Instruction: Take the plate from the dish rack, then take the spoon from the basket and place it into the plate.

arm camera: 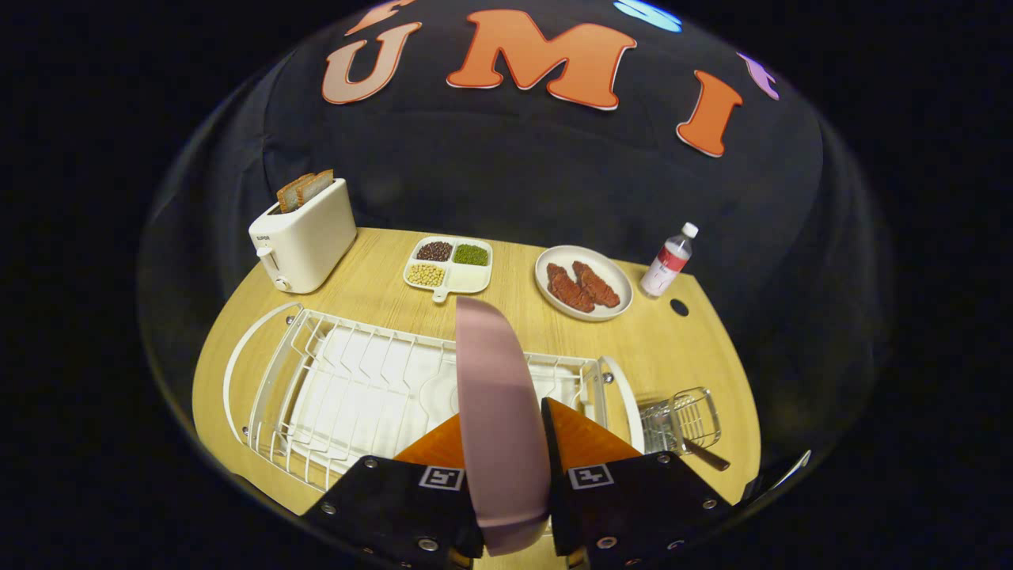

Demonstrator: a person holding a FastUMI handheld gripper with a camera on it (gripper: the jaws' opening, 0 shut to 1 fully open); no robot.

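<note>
Between my jaws stands the pink plate (495, 419), held on edge: both fingers (431, 447) press its faces, so I am clamped on it. Gripping it upright suits the way it sat in the wire slots, I judge. Just below and ahead lies the white dish rack (348, 388), over which the plate now hangs. Beside the rack's end sits the small wire basket (688, 416) with the spoon (696, 451) lying in it, handle poking out. Beyond, on the tabletop (380, 297), stand a toaster (305, 233), a divided dish (449, 265), a plate of meat (583, 283) and a bottle (669, 261).
</note>
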